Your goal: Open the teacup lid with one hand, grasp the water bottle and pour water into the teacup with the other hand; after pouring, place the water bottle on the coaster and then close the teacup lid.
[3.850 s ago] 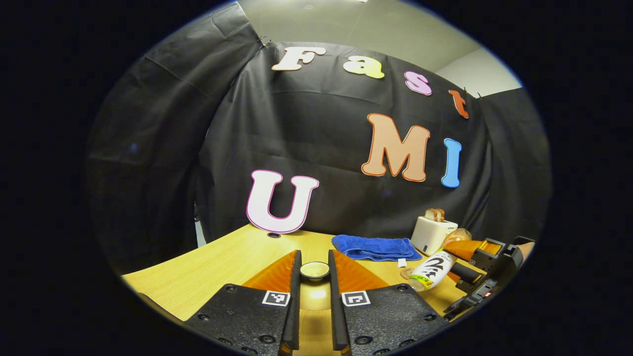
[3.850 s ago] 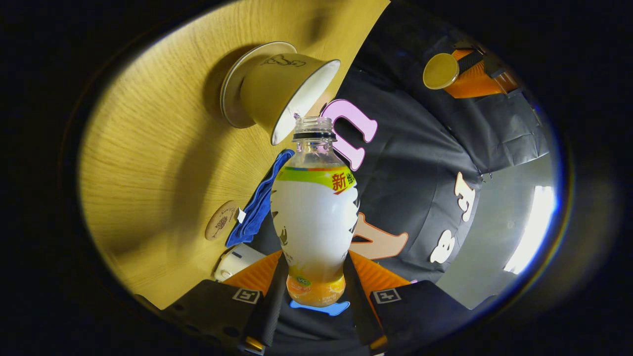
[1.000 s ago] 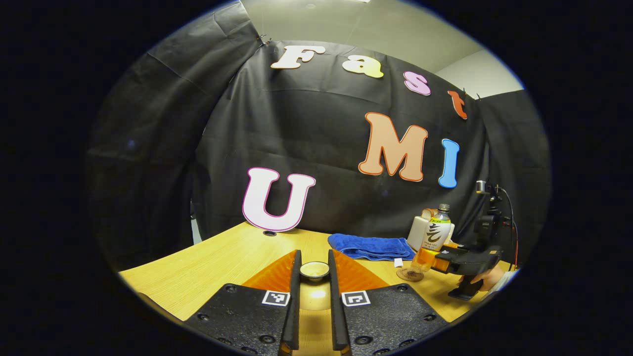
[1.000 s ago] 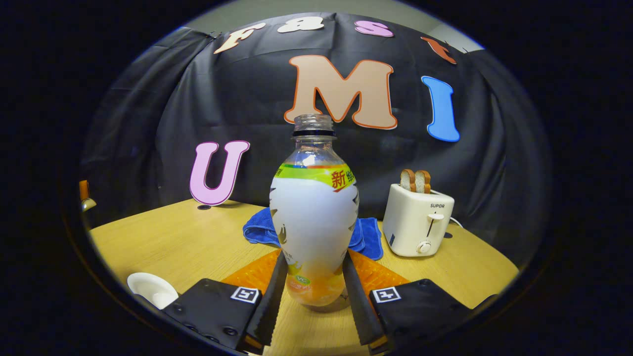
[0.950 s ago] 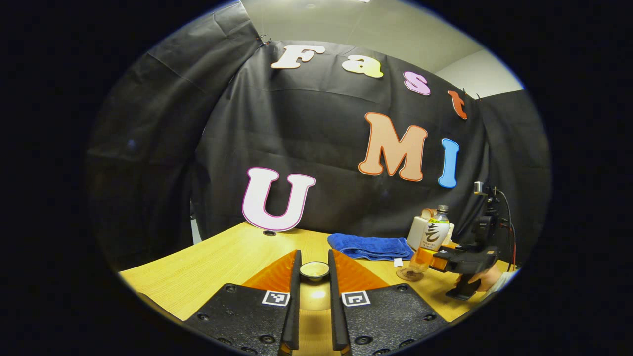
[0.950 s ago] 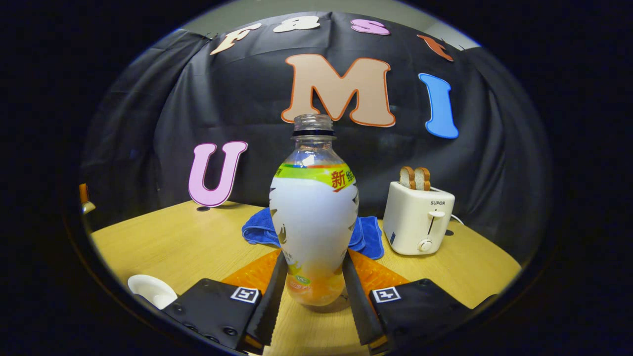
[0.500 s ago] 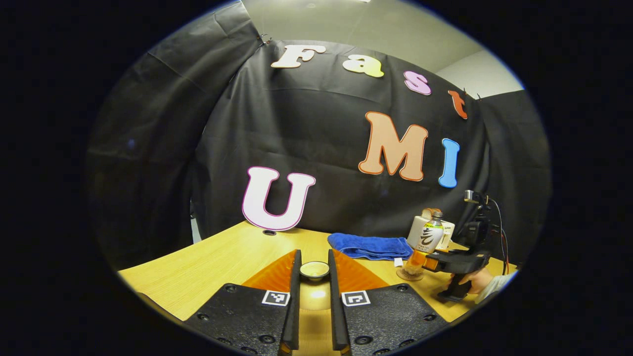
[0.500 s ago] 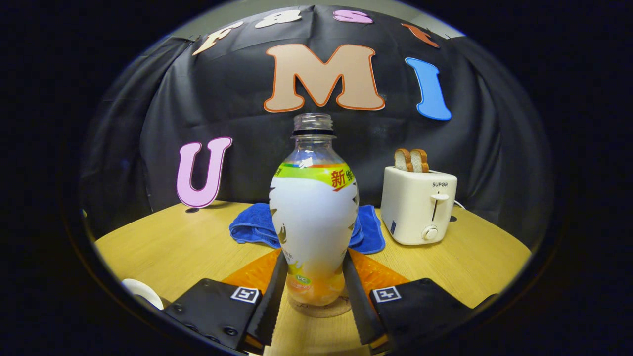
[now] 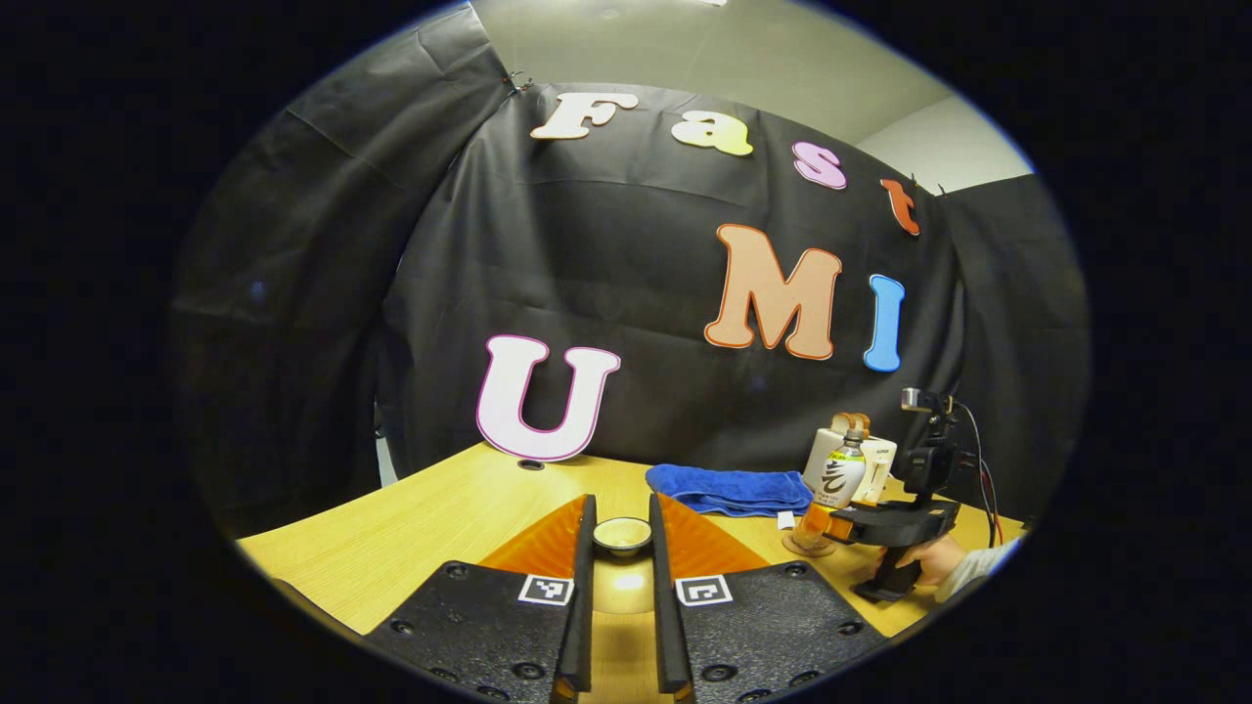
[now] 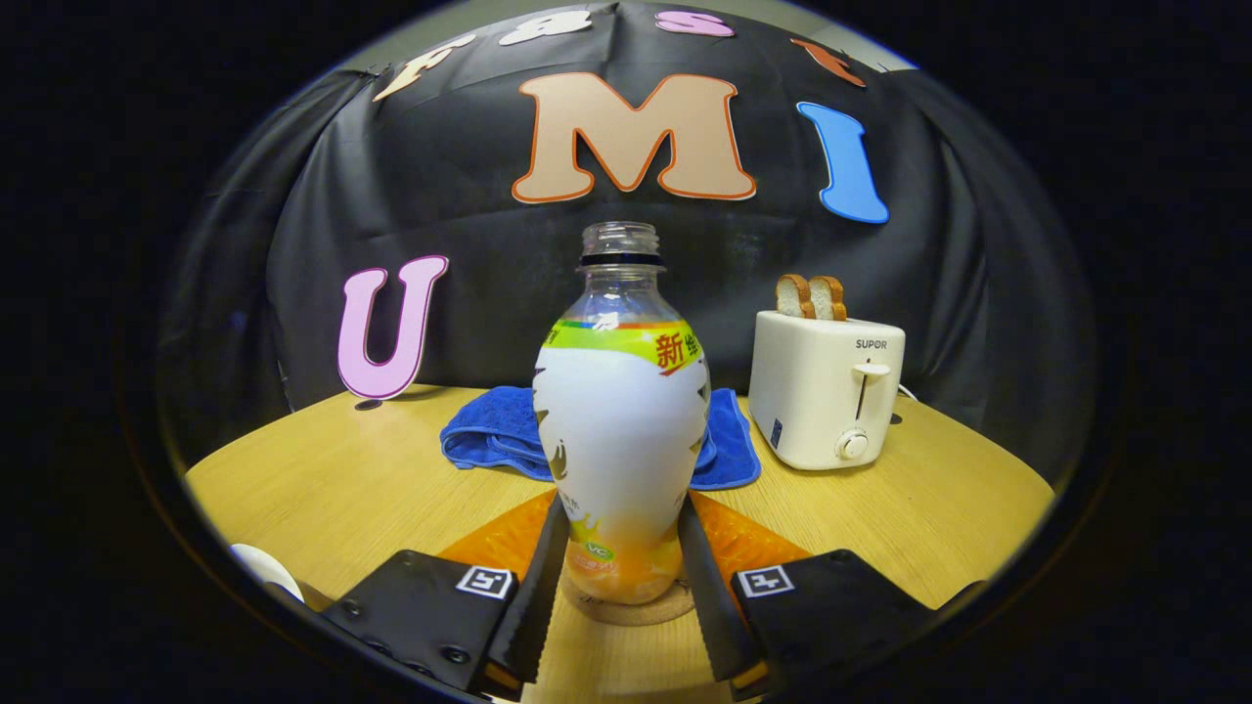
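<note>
The uncapped bottle, with a white label and a little orange drink in it, stands upright between the fingers of my right gripper, which is shut on its lower body. Its base is on or just above the round coaster; I cannot tell which. The white rim of the teacup peeks in at the lower left. My left gripper is shut on the knob of the teacup lid, held above the table. Far right in the left gripper view are the bottle, the coaster and the right gripper.
A white toaster with two bread slices stands right of the bottle. A folded blue towel lies behind it on the wooden table. A hand holds the right gripper's handle.
The bottle went from tilted over the teacup to upright, then moved right and down onto the coaster. The left gripper has stayed still with the lid.
</note>
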`<state>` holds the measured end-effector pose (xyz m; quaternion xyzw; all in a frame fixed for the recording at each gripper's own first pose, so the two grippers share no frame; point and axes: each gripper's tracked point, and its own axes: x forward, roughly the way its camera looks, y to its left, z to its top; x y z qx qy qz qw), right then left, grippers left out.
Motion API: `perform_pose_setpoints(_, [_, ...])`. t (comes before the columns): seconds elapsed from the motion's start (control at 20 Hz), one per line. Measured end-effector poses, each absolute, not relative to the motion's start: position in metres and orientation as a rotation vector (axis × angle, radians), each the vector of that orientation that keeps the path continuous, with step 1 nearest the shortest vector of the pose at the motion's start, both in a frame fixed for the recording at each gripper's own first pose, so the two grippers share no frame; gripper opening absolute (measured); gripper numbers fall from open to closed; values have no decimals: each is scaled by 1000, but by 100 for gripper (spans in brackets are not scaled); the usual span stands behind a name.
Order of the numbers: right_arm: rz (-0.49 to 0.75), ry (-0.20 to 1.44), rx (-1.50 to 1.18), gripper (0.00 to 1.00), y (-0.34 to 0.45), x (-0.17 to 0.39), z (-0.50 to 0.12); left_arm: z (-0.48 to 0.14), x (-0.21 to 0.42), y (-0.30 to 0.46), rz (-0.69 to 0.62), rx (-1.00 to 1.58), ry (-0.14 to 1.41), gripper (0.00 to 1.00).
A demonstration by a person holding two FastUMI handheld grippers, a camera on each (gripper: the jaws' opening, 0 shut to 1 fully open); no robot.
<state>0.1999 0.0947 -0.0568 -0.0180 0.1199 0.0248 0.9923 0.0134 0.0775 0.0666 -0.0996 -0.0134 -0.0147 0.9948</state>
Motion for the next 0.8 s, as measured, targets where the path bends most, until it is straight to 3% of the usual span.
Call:
perform_pose_setpoints(0.4, [49, 245, -90, 75, 99, 187, -53, 67, 12, 67, -62, -218, -22, 23])
perform_pose_setpoints(0.7, [34, 168, -131, 99, 95, 173, -33, 62, 12, 53, -102, -230, -6, 23])
perform_pose_setpoints(0.75, [38, 148, -130, 94, 95, 169, -27, 61, 13, 50, -108, -228, -3, 24])
perform_pose_setpoints(0.8, [43, 133, -124, 100, 96, 165, -22, 59, 13, 47, -112, -223, 0, 23])
